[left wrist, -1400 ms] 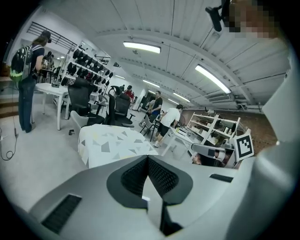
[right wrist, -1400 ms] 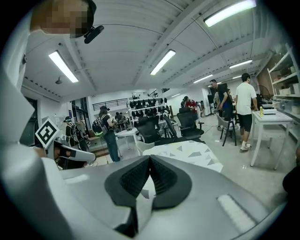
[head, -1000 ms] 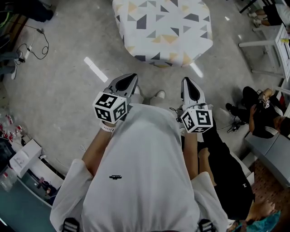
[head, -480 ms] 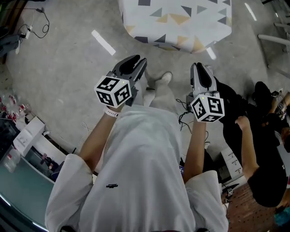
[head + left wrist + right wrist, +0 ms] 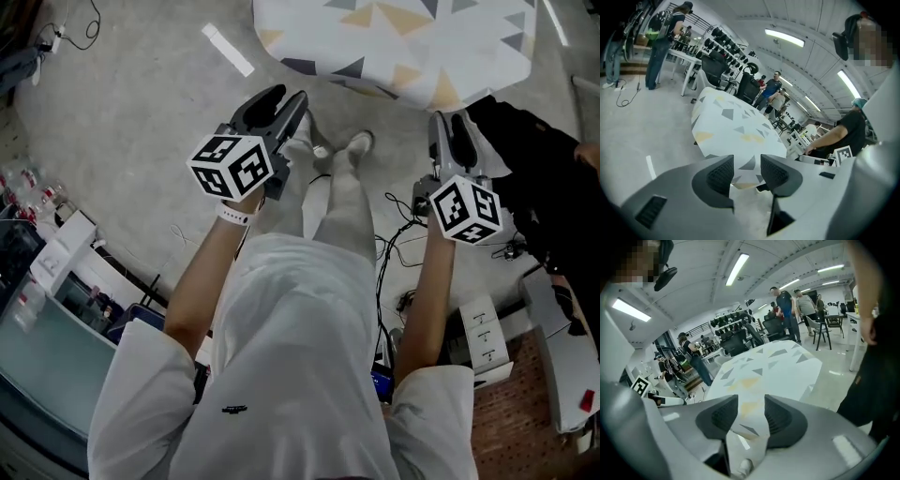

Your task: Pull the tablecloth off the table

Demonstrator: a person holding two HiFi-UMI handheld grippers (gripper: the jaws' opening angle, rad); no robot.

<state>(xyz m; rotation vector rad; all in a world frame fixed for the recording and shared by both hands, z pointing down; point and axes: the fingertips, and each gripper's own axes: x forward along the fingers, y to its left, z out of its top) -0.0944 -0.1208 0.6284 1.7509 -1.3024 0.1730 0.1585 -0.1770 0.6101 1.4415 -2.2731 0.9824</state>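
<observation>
Tablecloth (image 5: 403, 42): one, triangle-patterned. Left hand-held gripper (image 5: 285, 97), right hand-held gripper (image 5: 451, 122): two, jaws partly apart (just opened further), nothing between.

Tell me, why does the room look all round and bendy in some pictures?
Left gripper view: a wide-angle lens bends the ceiling lights and darkens the corners; the tablecloth looks fairly clear. Right gripper view: same bulge, and the dark clothing at the right edge is blurry. Head view: straighter, with a bright strip, likely lamp glare, on the floor.
</observation>
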